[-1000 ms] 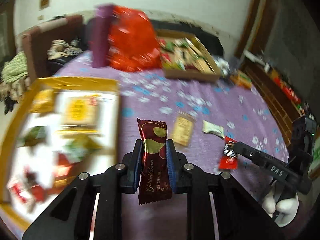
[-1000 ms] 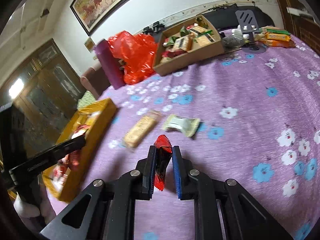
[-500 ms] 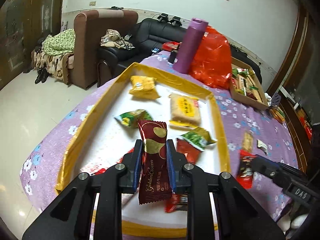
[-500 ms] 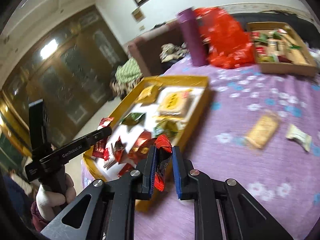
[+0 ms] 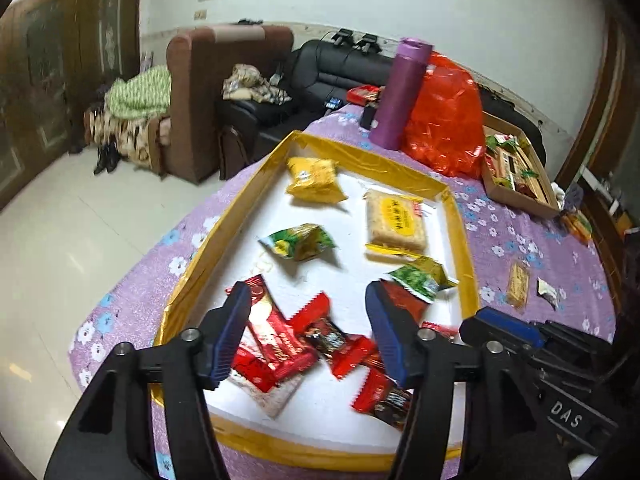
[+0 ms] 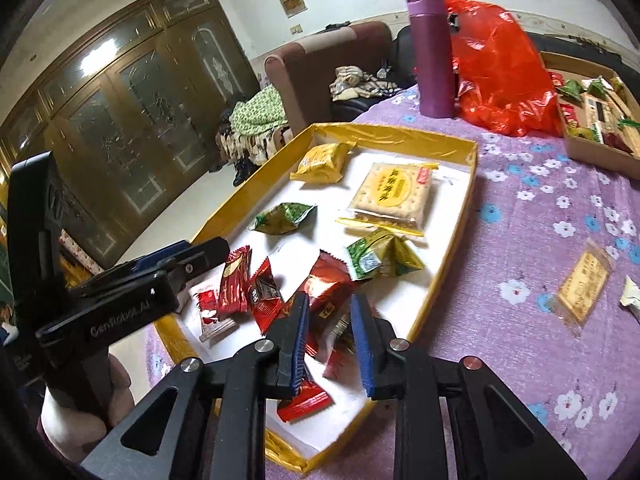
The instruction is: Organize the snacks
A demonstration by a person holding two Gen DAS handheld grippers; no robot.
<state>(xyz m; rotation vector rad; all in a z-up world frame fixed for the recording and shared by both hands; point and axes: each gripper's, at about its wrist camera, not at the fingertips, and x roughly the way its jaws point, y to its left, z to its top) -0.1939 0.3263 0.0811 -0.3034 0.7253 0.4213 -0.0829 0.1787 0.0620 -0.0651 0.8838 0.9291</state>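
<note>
Both grippers hang over the near end of the yellow-rimmed tray [image 5: 466, 240], which sits on a table under a purple flowered cloth [image 6: 520, 240]. The left gripper [image 5: 308, 332] has its jaws spreading apart with nothing pressed between the blue pads; below the gap, a dark red wafer packet [image 5: 276, 340] lies on the tray's white floor among other red wrappers. The right gripper [image 6: 326, 340] also has its jaws opening — a small red wrapper [image 6: 304, 400] lies on the tray just below and between them, with no pad pressing on it that I can see.

Further along the tray are a yellow snack bag [image 5: 314, 180] near the far edge, a square cracker pack [image 5: 396, 220] by the right rim, and two green packets — one mid-tray [image 5: 298, 242], one close to the right rim [image 5: 420, 280].

Outside the tray, on the cloth to its right, lie a flat golden biscuit packet [image 6: 582, 286] and a small pale wrapper [image 6: 632, 294]. At the table's far edge stand a purple bottle [image 6: 432, 52] and a crumpled red plastic bag [image 6: 500, 68], with a cardboard box of snacks [image 5: 516, 168] beside them.
</note>
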